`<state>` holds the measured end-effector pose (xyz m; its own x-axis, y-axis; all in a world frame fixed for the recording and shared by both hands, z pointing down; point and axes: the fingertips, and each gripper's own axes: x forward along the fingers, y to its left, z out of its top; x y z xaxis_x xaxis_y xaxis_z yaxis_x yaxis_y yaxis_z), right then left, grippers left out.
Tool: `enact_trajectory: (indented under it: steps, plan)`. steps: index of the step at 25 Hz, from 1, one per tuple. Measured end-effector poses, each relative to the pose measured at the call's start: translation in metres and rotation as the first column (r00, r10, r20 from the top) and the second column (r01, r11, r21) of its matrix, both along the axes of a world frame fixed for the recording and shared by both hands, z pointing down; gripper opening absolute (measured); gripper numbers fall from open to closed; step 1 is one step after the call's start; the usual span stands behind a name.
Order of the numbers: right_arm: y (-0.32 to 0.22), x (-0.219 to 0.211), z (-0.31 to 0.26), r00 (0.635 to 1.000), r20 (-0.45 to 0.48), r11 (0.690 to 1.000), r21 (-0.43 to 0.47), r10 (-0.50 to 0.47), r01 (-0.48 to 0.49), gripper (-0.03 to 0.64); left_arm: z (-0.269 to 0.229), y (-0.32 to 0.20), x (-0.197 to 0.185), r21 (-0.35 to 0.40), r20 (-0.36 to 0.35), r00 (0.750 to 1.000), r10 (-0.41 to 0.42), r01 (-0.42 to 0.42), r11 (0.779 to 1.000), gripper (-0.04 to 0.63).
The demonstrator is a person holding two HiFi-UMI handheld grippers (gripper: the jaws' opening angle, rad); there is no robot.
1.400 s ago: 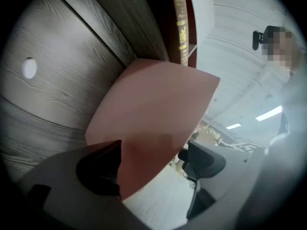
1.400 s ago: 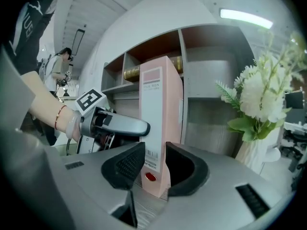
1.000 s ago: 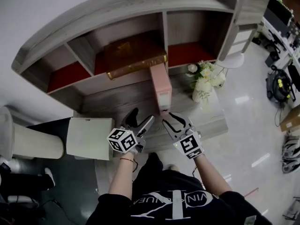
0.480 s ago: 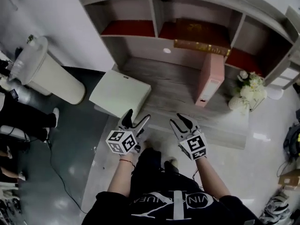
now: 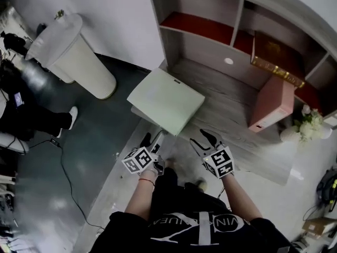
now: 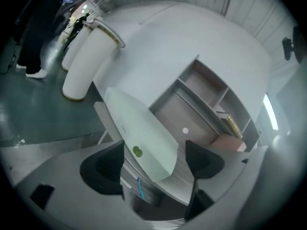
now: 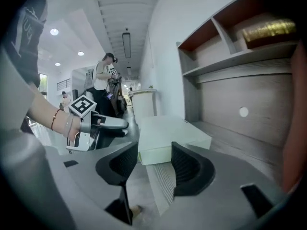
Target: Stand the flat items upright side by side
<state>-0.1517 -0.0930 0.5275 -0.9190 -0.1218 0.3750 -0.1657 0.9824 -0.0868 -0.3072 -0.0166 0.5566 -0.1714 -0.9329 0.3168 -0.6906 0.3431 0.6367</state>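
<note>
Not far along, I'd say. The pale box (image 5: 166,100) lies flat on the near left corner of the desk (image 5: 226,96), poking over the edge. It's a smooth, matte, square slab with crisp corners. Further right, the pink binder (image 5: 271,109) already stands upright, with stiff board covers. Above it, a brown book (image 5: 276,57) with a shiny gold edge looks to lie flat in the shelf (image 5: 200,41), so two items are probably left to stand. Desk and shelf are grey woodgrain, and the cubbies have red floors. The left gripper (image 5: 152,139) has just narrowed slightly but gapes wide. The right gripper (image 5: 202,138) has just been opening. Both are empty, and the box just ahead is untouched.
</note>
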Motion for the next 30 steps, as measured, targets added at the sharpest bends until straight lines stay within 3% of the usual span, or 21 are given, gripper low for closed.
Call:
enact_trajectory:
  steps: [3,8,12,15,23,26,30]
  plan:
    - [0.012,-0.034,0.012,0.997,-0.048,0.998,-0.02,-0.064,0.063,0.262,0.014,0.005,-0.016,-0.002,-0.075,0.997,-0.02,0.02,1.0,0.4]
    - [0.011,-0.084,0.039,0.987,-0.119,0.992,-0.067,-0.11,0.103,0.344,0.027,0.008,-0.027,-0.016,-0.13,0.992,0.001,-0.003,1.0,0.4]
    - [0.013,-0.108,0.065,0.956,-0.242,0.981,0.056,-0.168,0.186,0.411,0.042,0.006,-0.027,-0.008,-0.215,0.976,0.018,-0.02,1.0,0.4]
    - [0.01,-0.111,0.079,0.931,-0.326,0.968,0.13,-0.164,0.216,0.397,0.049,0.005,-0.03,-0.003,-0.268,0.963,0.024,-0.025,1.0,0.4]
    - [0.023,-0.108,0.078,0.932,-0.325,0.971,0.122,-0.157,0.207,0.333,0.068,-0.025,-0.011,0.042,-0.393,0.914,0.097,-0.087,0.995,0.4]
    - [0.022,-0.107,0.063,0.948,-0.262,0.98,0.031,-0.184,0.198,0.328,0.071,-0.031,-0.005,0.059,-0.443,0.892,0.089,-0.07,0.996,0.4]
    - [-0.046,-0.106,0.041,0.988,-0.149,0.996,-0.086,-0.051,0.039,0.334,0.068,-0.038,-0.002,0.073,-0.459,0.883,0.097,-0.071,0.995,0.4]
